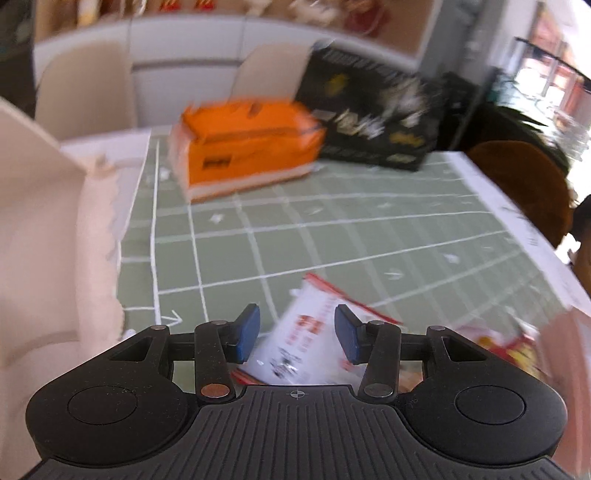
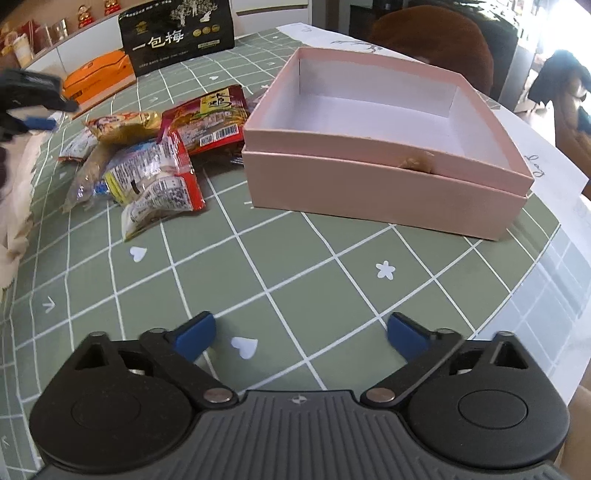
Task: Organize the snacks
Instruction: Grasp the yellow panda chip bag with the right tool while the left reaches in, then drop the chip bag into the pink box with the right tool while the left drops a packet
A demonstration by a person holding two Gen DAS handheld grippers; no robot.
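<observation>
A pile of snack packets (image 2: 147, 155) lies on the green checked tablecloth (image 2: 295, 258), left of an open pink box (image 2: 388, 184) whose inside is empty. A red packet (image 2: 207, 118) touches the box's left wall. My right gripper (image 2: 301, 332) hovers open over bare cloth in front of the box, nothing between its fingers. In the blurred left wrist view, my left gripper (image 1: 297, 325) stands partly open above a white and red packet (image 1: 306, 332); its pads do not press it. A yellow-red packet (image 1: 517, 347) lies to its right. The left gripper (image 2: 29, 99) shows blurred at the pile's far left.
An orange box (image 1: 243, 147) and a tall black bag (image 1: 369, 118) stand at the table's far side, also the orange box (image 2: 99, 77) and black bag (image 2: 177, 33). A pale pink panel (image 1: 37, 240) and cream cloth (image 2: 14, 203) lie at the left. A brown chair back (image 2: 432, 37) stands behind the pink box.
</observation>
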